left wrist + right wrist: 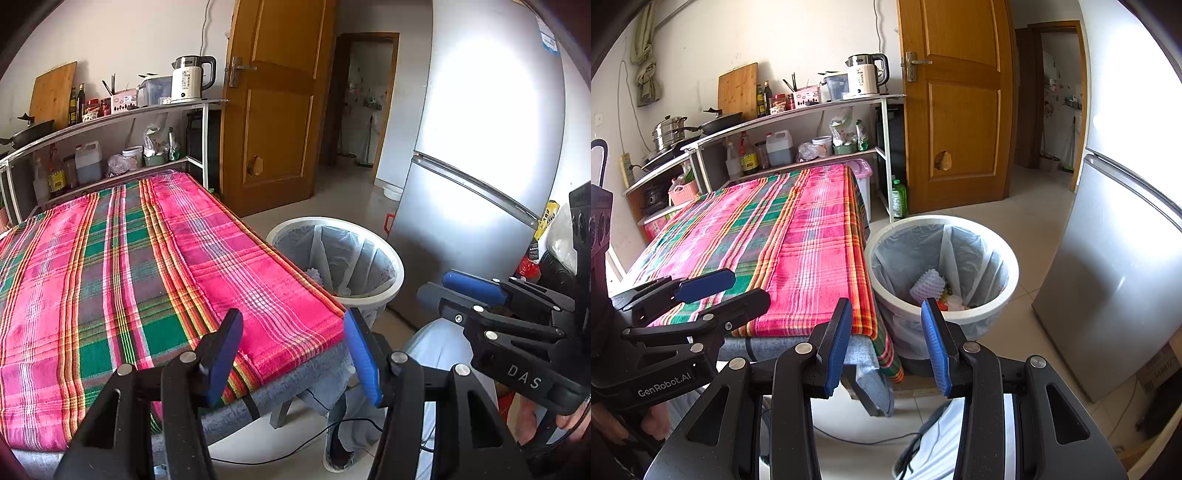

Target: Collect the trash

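Above the near edge of the worktop [798,236], the right gripper [886,343] hovers with its jaws partly apart and nothing between them; the left gripper [291,354] beside it stands a little wider, also empty. Beyond the right gripper and slightly to its right, on the floor against the worktop's right side, sits the white bin [1012,273] with its plastic liner. The collected trash lies in its bottom: a white foam fruit net [929,284] and some coloured scraps (too small to name). The plaid cloth [129,258] covering the worktop shows no loose litter in either view. The right gripper is the nearer to the bin, so anything further would most easily go in from that side. The task looks close to finished.
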The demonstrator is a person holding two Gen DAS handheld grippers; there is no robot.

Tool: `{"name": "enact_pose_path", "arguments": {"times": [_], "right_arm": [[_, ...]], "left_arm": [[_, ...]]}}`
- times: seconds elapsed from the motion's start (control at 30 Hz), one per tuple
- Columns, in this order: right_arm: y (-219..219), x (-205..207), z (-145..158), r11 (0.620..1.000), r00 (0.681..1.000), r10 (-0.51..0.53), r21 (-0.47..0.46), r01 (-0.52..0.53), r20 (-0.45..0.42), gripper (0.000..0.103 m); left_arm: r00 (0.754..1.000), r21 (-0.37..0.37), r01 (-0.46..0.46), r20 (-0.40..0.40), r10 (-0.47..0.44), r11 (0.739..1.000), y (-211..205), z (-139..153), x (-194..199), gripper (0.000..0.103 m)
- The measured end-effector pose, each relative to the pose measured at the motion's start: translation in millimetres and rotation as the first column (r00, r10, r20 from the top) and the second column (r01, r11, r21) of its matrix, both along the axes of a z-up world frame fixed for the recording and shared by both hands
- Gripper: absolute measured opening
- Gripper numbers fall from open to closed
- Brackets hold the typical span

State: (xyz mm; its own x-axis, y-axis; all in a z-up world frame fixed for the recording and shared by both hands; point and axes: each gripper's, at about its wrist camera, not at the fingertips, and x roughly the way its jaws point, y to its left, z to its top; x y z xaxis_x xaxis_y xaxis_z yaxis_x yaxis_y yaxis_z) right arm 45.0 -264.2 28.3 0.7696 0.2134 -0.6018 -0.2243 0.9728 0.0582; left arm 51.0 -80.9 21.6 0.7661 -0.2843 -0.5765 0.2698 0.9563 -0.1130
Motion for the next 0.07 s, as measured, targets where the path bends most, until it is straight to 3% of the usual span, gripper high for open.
{"name": "enact_pose_path", "arguments": {"times": [0.07], "right_arm": [[0.4, -0.4, -0.1, 1.0, 1.0, 0.0, 0.0, 0.0, 0.001, 0.04]], "left_arm": [[1.0, -0.003, 0.0, 0.001, 0.0, 1.0, 0.0, 0.3, -0.3, 0.059]]}}
